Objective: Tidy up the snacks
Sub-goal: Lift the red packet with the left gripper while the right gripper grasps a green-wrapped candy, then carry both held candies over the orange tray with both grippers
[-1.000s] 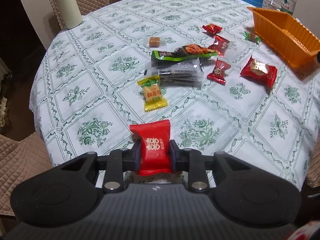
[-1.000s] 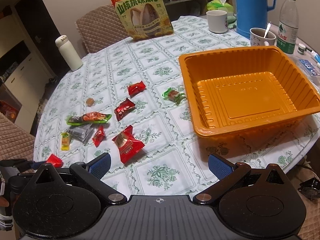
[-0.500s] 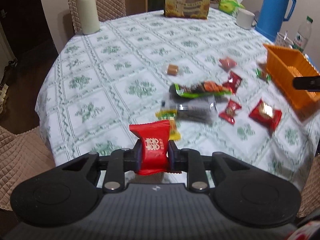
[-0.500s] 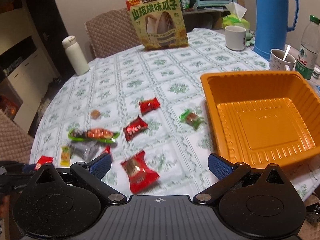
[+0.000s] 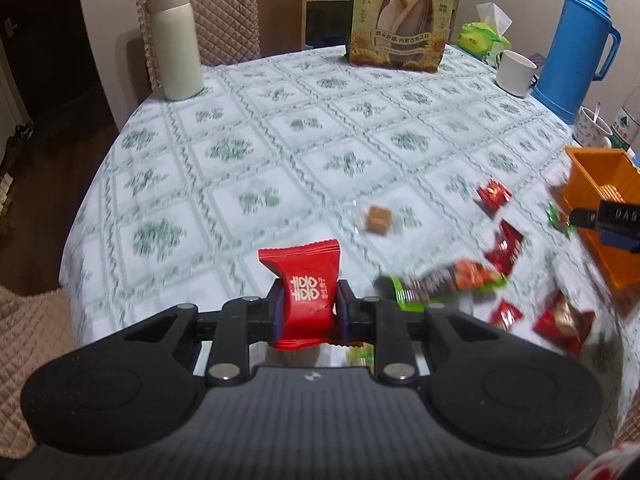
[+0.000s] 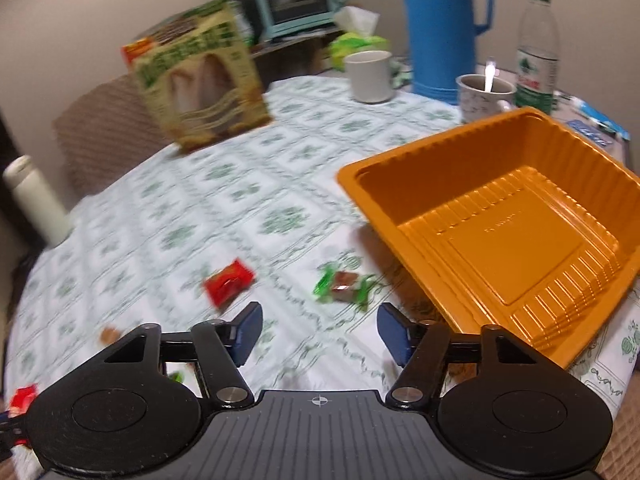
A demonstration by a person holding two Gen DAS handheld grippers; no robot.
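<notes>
The left gripper [image 5: 309, 309] grips a red candy [image 5: 306, 294] above the table's [image 5: 280, 152] edge, while the right gripper [image 6: 320, 330], jaws just closing, holds nothing near the orange tray [image 6: 400, 168].

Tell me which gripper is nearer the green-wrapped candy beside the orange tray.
Right. The right gripper, jaws apart and empty, hangs just short of the green-wrapped candy; the left gripper holds a red candy farther away.

We see a round table [image 5: 280, 152] under a white cloth with green flower squares, quilted tan chairs [image 5: 224, 12] at the far side, a plain beige wall [image 6: 100, 12], a teal toaster oven [image 6: 296, 0] behind, and dark floor [image 5: 48, 184] on the left.
</notes>
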